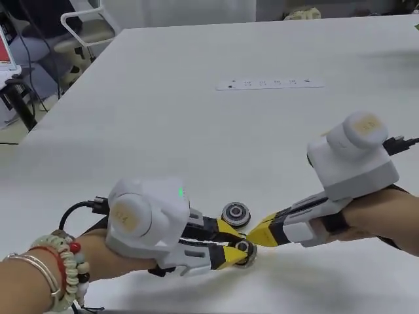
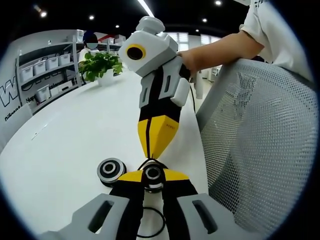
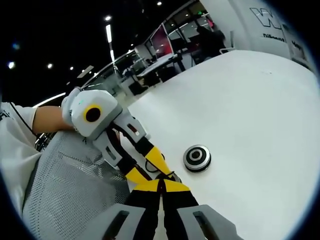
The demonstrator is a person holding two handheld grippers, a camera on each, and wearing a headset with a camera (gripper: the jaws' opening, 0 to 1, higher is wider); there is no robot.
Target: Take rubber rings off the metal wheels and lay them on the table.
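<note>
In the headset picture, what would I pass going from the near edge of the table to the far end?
Left gripper holding a metal wheel → loose metal wheel → white power strip → chair beyond the far left corner.

Large letter W (image 3: 260, 14) on the wall (image 3: 231, 22); smaller lettering beneath is unreadable

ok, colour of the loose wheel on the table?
Black outer ring, silver metal centre. The loose wheel shows best in the right gripper view.

The left gripper (image 2: 153, 176) clamps a metal wheel (image 2: 153, 173) that the closed right gripper (image 2: 152, 158) touches; another wheel (image 2: 111, 170) lies beside.
</note>
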